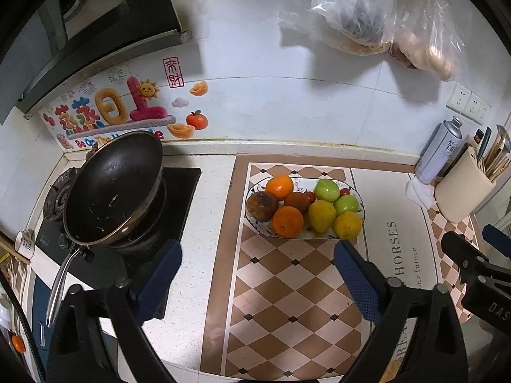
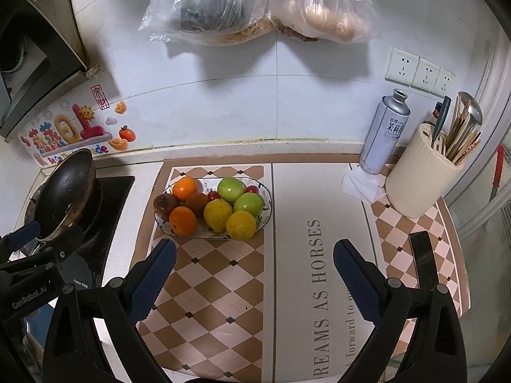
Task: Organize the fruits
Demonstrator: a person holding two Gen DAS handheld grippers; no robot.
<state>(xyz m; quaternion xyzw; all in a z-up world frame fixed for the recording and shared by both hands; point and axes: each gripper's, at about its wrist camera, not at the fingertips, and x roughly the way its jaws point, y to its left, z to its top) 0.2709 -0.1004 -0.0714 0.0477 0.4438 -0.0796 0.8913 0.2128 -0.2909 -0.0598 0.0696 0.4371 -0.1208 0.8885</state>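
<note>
An oval patterned plate point(image 1: 360, 198) point(image 2: 267, 206) stands on the checkered mat, piled with fruit: two oranges point(image 1: 288, 221) point(image 2: 182, 221), two yellow fruits point(image 1: 347, 225) point(image 2: 240, 225), two green apples point(image 1: 326, 190) point(image 2: 231, 189), a dark brown fruit point(image 1: 262, 206) point(image 2: 165, 203), a reddish one and small red ones. My left gripper point(image 1: 258, 250) is open and empty, held just in front of the plate. My right gripper point(image 2: 255, 250) is open and empty, in front and to the right of the plate. Each gripper shows at the edge of the other's view.
A black pan point(image 1: 115, 188) point(image 2: 65, 191) rests on the stove at the left. A spray can point(image 2: 383, 132), a white cloth and a cream utensil holder point(image 2: 421, 175) stand at the back right. Plastic bags point(image 2: 255, 3) hang on the wall above.
</note>
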